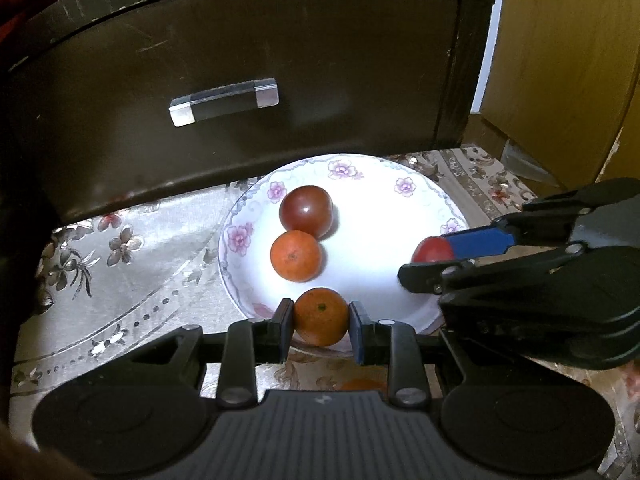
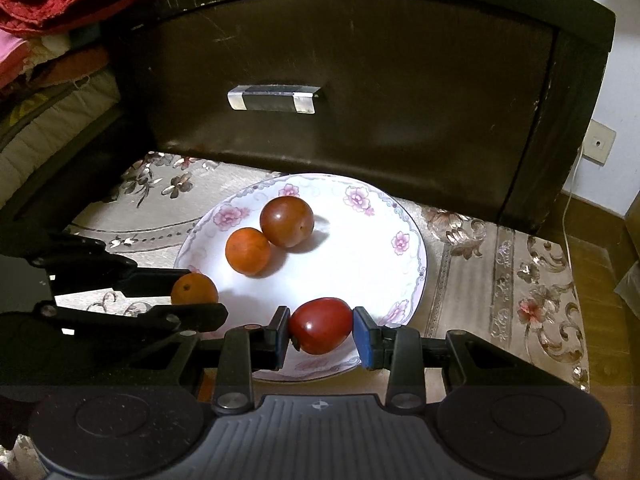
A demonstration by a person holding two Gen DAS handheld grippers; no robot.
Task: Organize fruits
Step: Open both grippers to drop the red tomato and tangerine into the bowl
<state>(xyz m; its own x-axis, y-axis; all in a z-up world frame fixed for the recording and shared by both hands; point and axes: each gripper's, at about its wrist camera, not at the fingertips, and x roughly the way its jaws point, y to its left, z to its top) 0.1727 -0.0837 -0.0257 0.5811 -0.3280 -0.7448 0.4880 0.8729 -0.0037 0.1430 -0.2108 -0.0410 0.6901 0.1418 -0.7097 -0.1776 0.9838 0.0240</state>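
The left gripper (image 1: pixel 321 317) clamps a small orange (image 1: pixel 321 316) over the near rim of the floral plate (image 1: pixel 376 216). The right gripper (image 2: pixel 321 326) clamps a red tomato (image 2: pixel 320 325) there too; another orange (image 2: pixel 248 251) and a dark tomato (image 2: pixel 286 221) lie touching on the plate.

A home bedroom: a scuffed dark bedside drawer (image 2: pixel 360 92), folded bedding (image 2: pixel 48 80) far left, a floral tablecloth (image 2: pixel 500 280).

My left tool (image 1: pixel 321 326) and right tool (image 2: pixel 321 332) each show black linkages, 2 blue-padded fingers (image 2: pixel 363 338), silver pivot screws and a ribbed grey base.
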